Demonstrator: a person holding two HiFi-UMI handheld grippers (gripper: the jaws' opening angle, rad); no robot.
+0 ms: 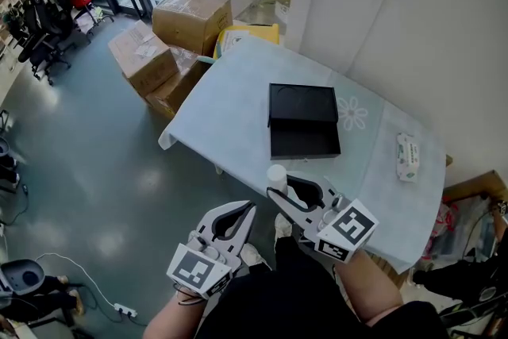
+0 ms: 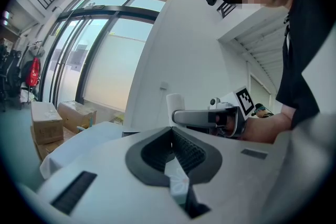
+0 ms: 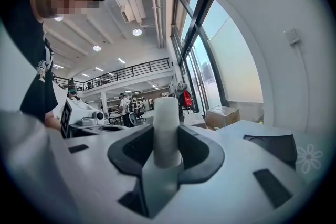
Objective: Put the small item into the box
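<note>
Slippage is risked: the white cylinder (image 1: 276, 176), clamped upright by its lower part in the right gripper (image 1: 282, 186), is held short of the black box (image 1: 302, 121) and could be dropped beside it. The left gripper (image 1: 250, 209) is closed, empty.

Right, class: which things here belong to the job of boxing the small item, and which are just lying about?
Job:
white cylinder, gripped in the right tongs
open black box

Lying about or idle:
wipes pack
cardboard boxes
left tongs, shut and empty
</note>
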